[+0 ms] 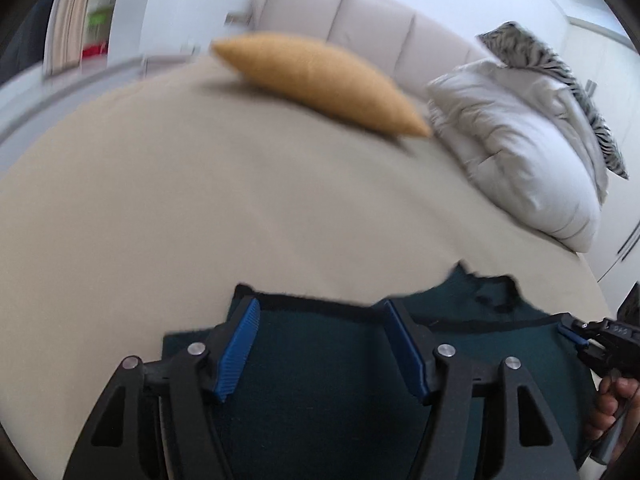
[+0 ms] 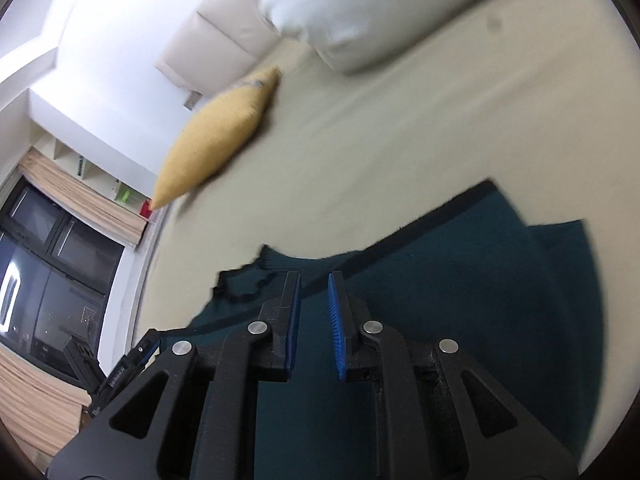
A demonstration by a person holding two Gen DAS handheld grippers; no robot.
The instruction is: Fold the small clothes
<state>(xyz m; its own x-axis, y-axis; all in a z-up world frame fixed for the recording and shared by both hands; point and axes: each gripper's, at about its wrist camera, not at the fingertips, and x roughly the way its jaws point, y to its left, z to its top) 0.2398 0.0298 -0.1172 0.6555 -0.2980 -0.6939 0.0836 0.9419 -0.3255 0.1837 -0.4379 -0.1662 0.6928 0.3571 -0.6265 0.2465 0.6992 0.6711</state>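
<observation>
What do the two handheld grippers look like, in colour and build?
Both the left gripper and the right gripper have matte black frames with triangular cut-outs and round silver pivot pins. Their jaws carry ribbed blue pads. White lettering, unreadable, marks the left gripper's side in the right wrist view. A bare hand holds the right gripper.

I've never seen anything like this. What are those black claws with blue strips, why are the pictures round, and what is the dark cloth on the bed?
No robot here: a person holds a two-finger gripper in each hand. Each carries a fisheye camera looking along its fingers, hence the round, bent pictures. One picture comes from the left gripper, jaws wide open; the other from the right gripper, jaws apart by a narrow gap. Neither holds anything. Both hover over a dark teal garment lying on the beige bed sheet, waiting to be folded. Further back lie a mustard cushion and a white pillow. The blue strips are ridged finger pads.
</observation>
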